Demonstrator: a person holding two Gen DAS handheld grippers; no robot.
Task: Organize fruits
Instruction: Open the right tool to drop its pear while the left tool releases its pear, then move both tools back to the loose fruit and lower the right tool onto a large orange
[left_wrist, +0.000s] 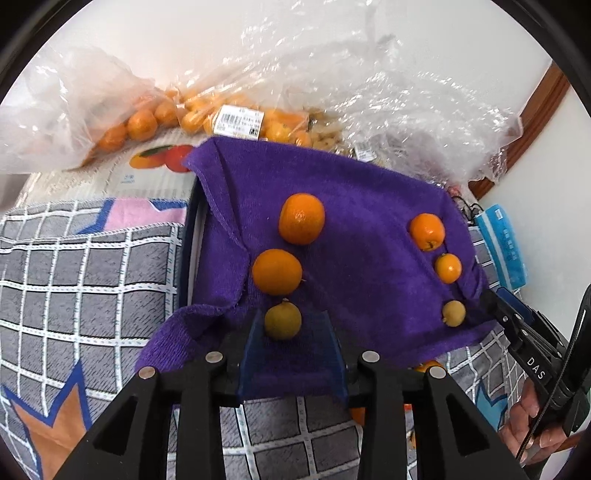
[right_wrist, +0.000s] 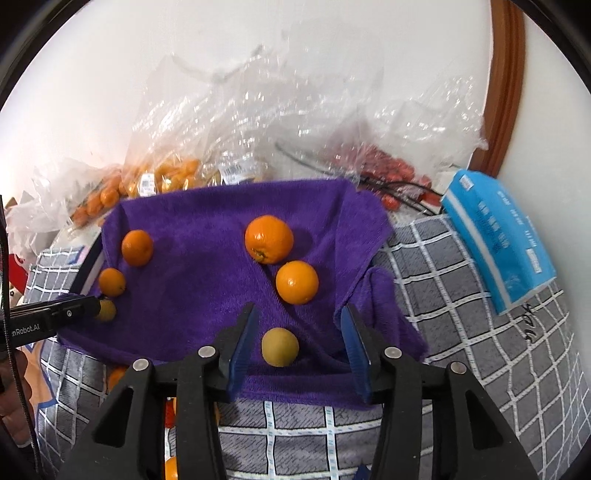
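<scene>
Right tongs (right_wrist: 297, 345) stand open astride a yellow fruit (right_wrist: 280, 347) on the purple towel (right_wrist: 207, 229), pads clear; left tongs (left_wrist: 291, 345) open too, left pad touching another yellow fruit (left_wrist: 282, 320).

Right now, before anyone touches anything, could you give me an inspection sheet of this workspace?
Surface: purple towel spread over a grey checked cloth.
Job's things: four oranges and two yellowish fruits loose on the towel, in two groups of three.
Clutter: clear plastic bags holding more oranges and red fruit; blue tissue pack.
Grippers: left gripper open, one yellowish fruit between its fingers; right gripper open, fingers either side of the other, not touching it.
Cables: black cable beside the red fruit.
Surroundings: white wall, wooden trim.
</scene>
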